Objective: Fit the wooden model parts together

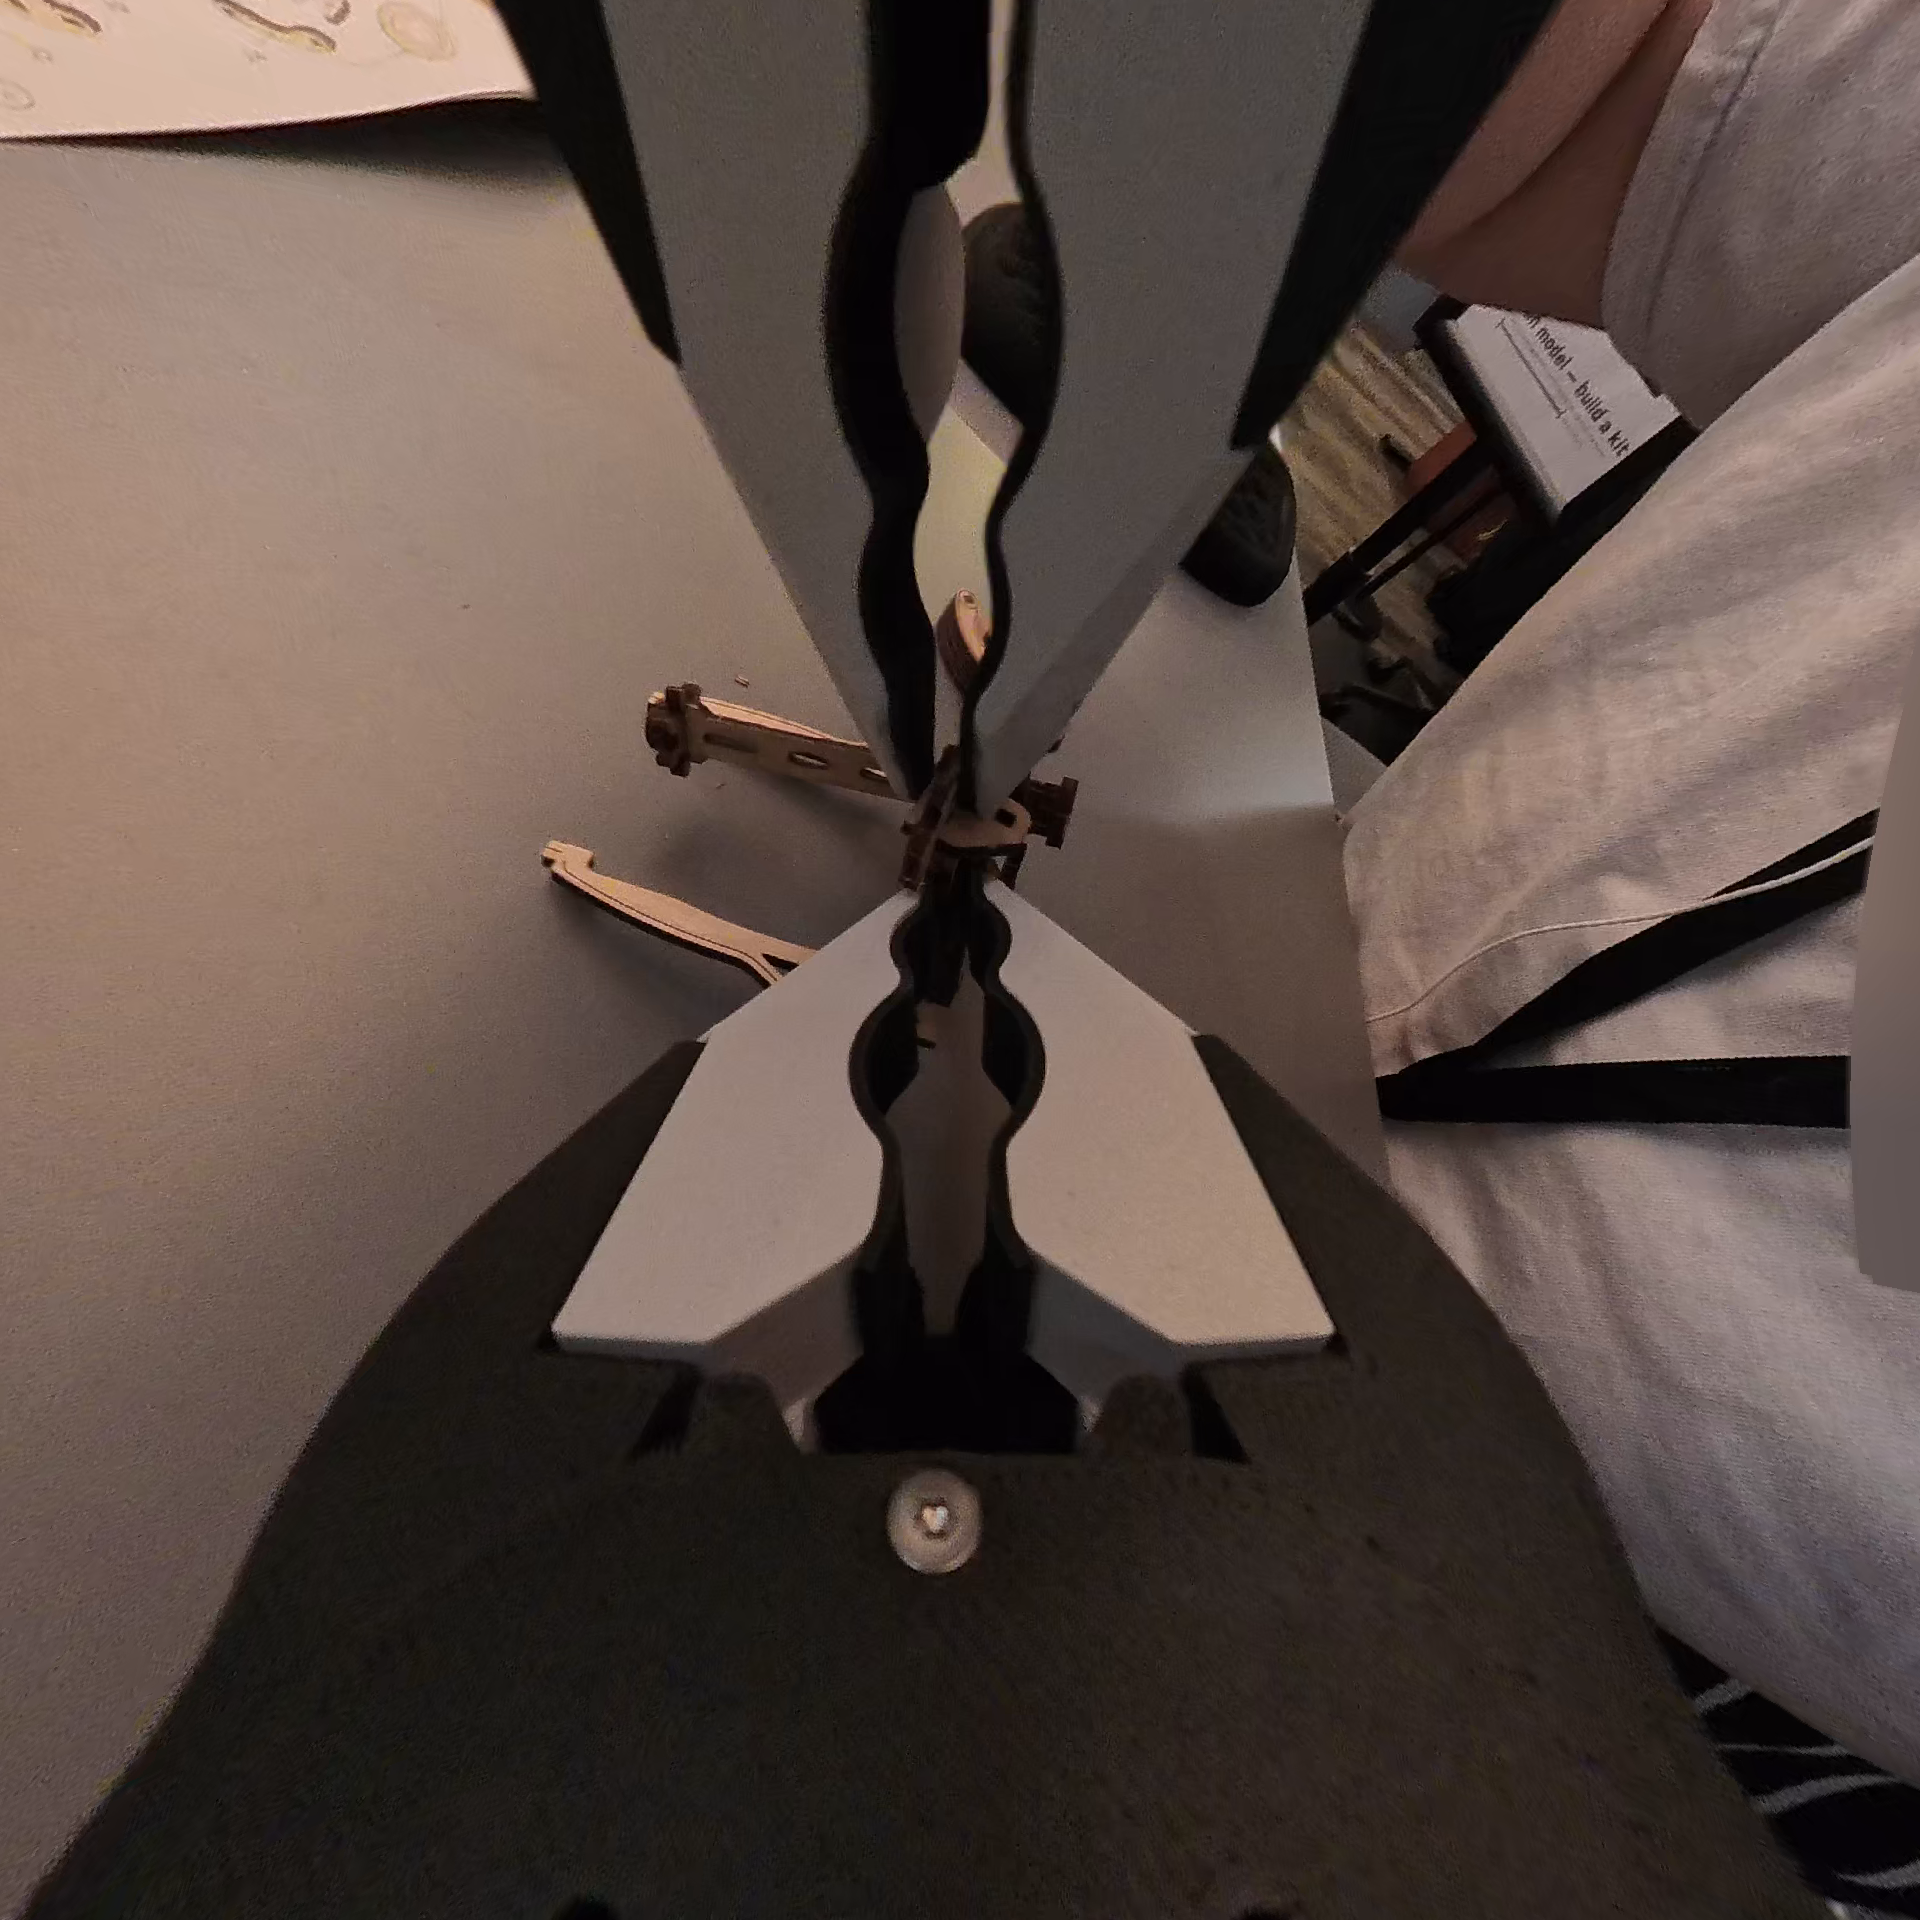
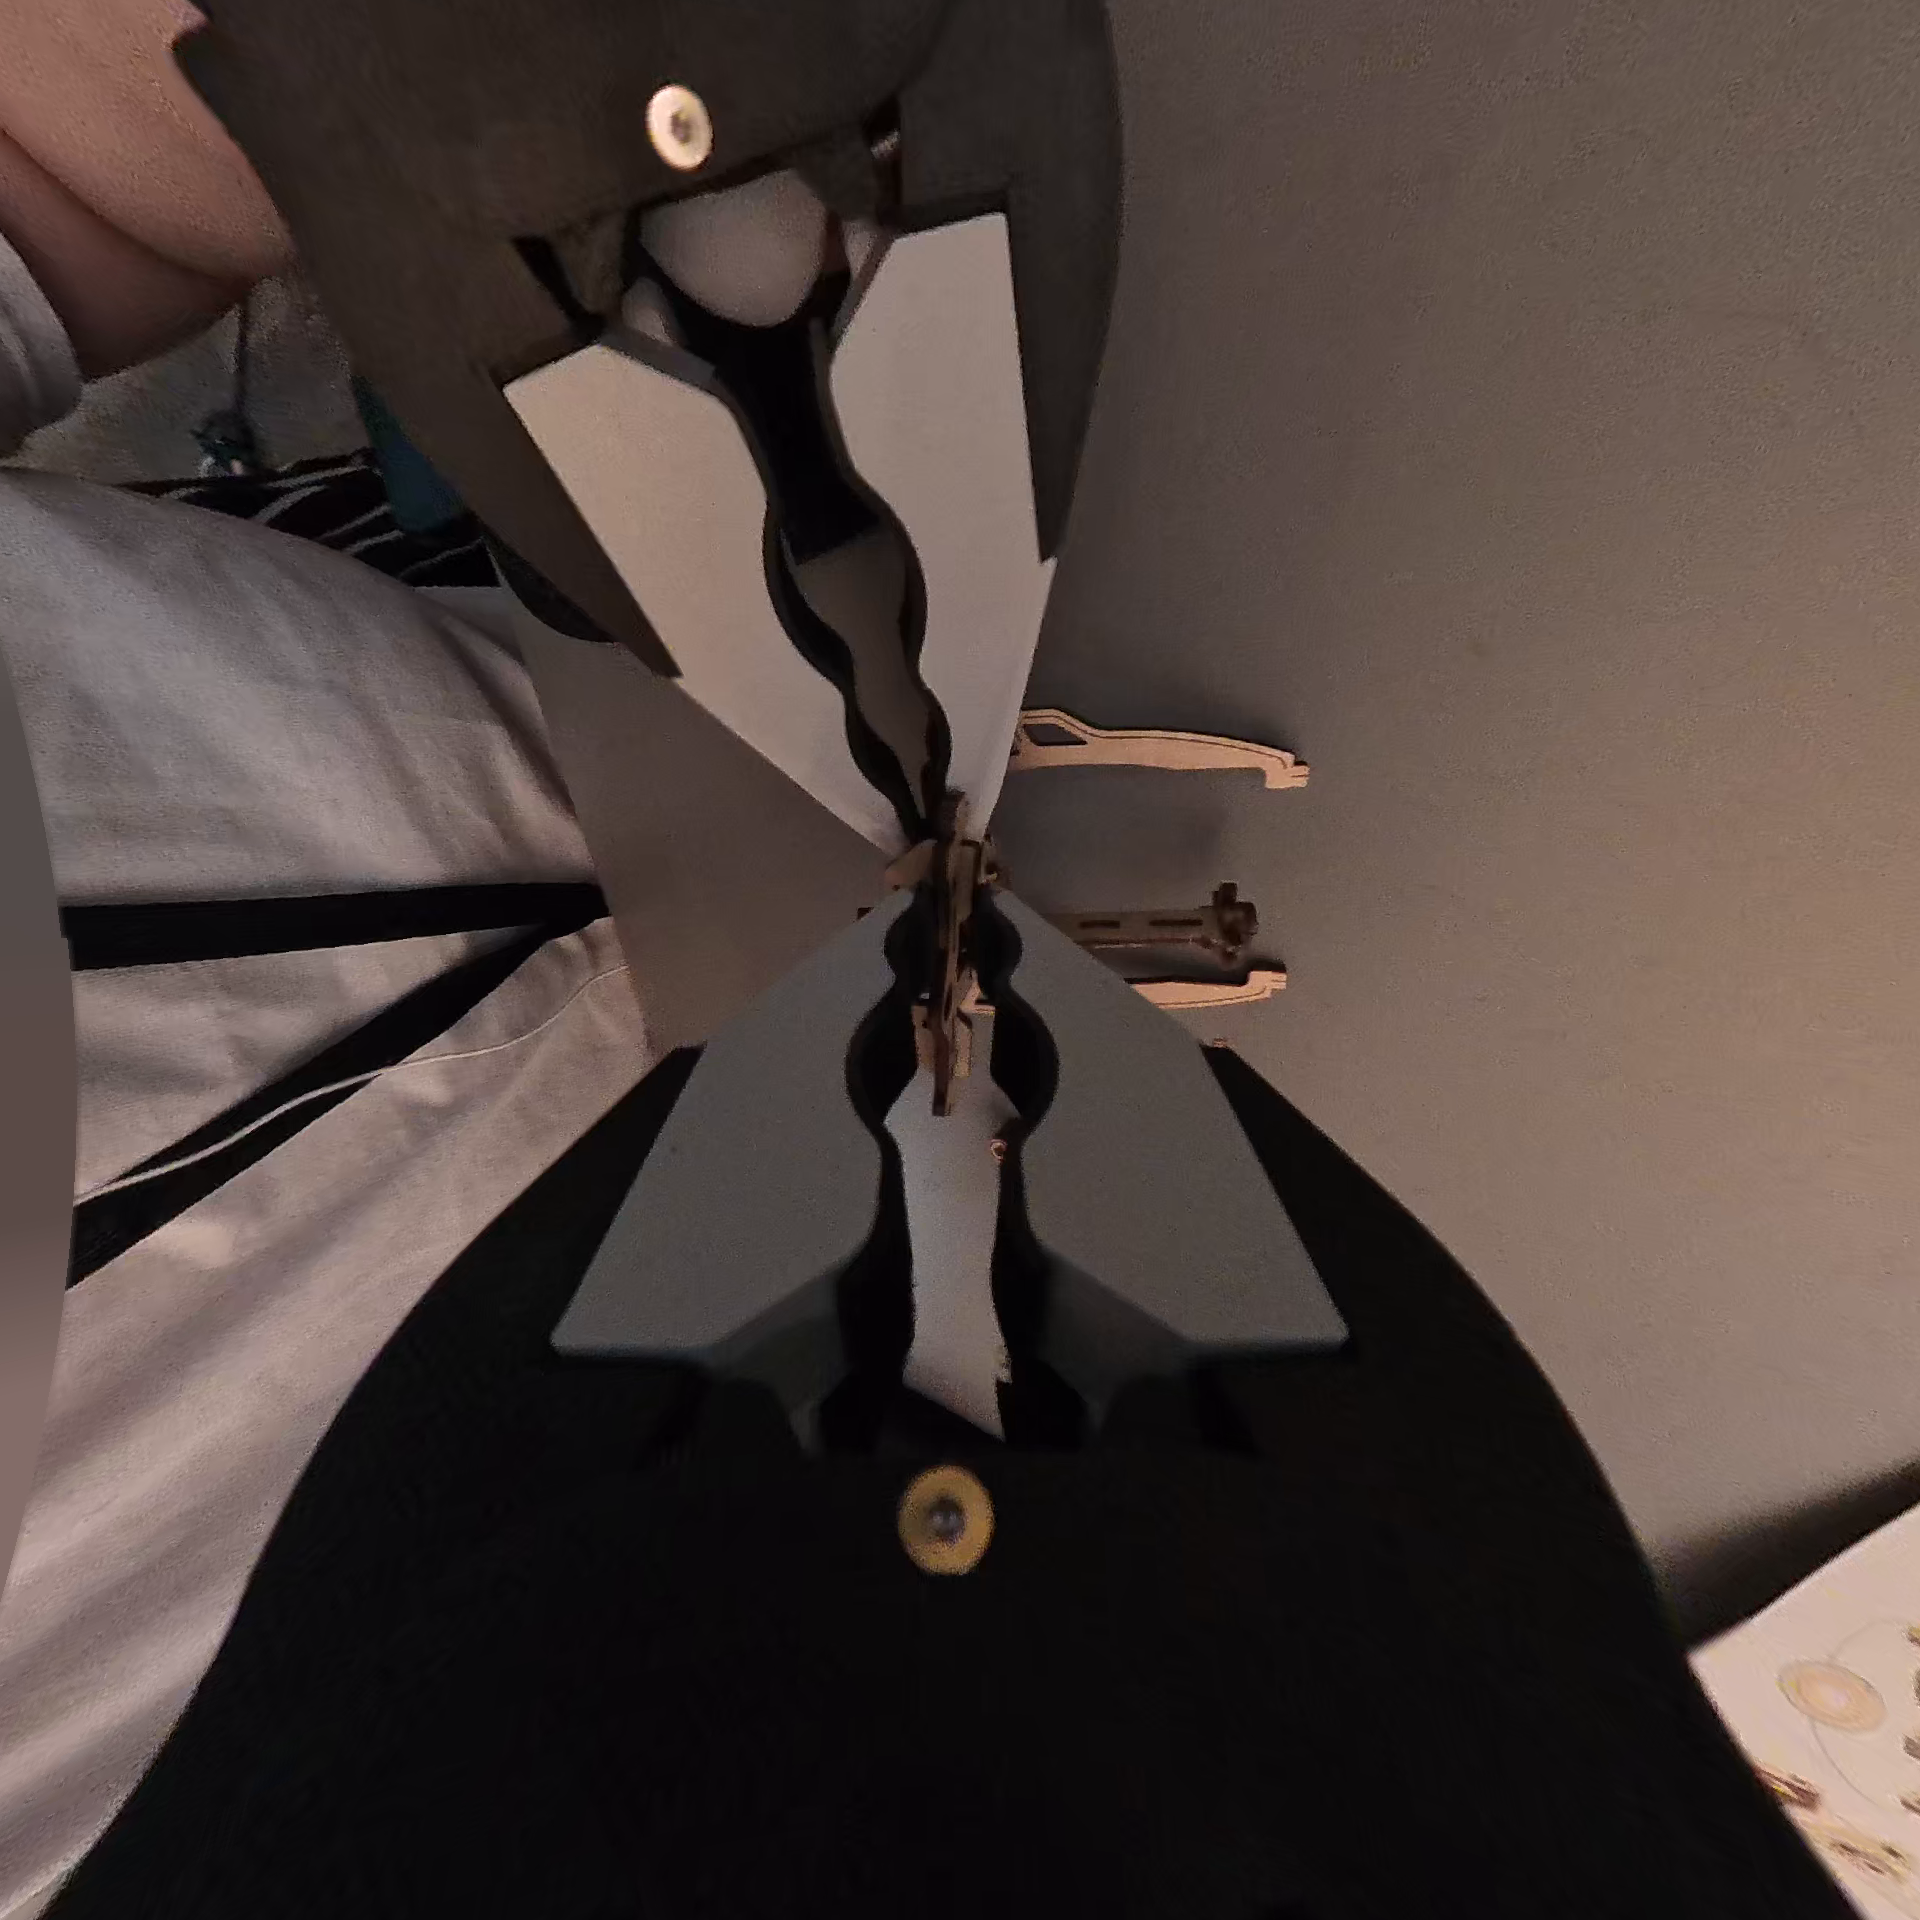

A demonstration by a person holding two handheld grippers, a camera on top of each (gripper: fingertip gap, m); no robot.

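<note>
My left gripper point(image 1: 951, 902) and my right gripper point(image 2: 951, 920) meet tip to tip above the grey table point(image 1: 312, 623). Each is shut on a small wooden model part. The two parts join in a small cluster point(image 1: 982, 831) between the tips, which also shows in the right wrist view point(image 2: 954, 873). The right gripper point(image 1: 940, 784) comes in from the top of the left wrist view. The left gripper point(image 2: 935, 805) comes in from the top of the right wrist view. A slotted wooden strut with a gear end point(image 1: 769, 748) and a curved flat piece point(image 1: 665, 914) lie on the table behind.
A printed sheet point(image 1: 208, 62) lies at the table's far corner and shows again in the right wrist view point(image 2: 1818, 1714). A person's white shirt with black straps point(image 1: 1662, 935) is close on one side, past the table edge point(image 1: 1309, 675). Flat wooden pieces point(image 2: 1164, 753) lie nearby. Both grippers' tips are close together, under 4 cm apart.
</note>
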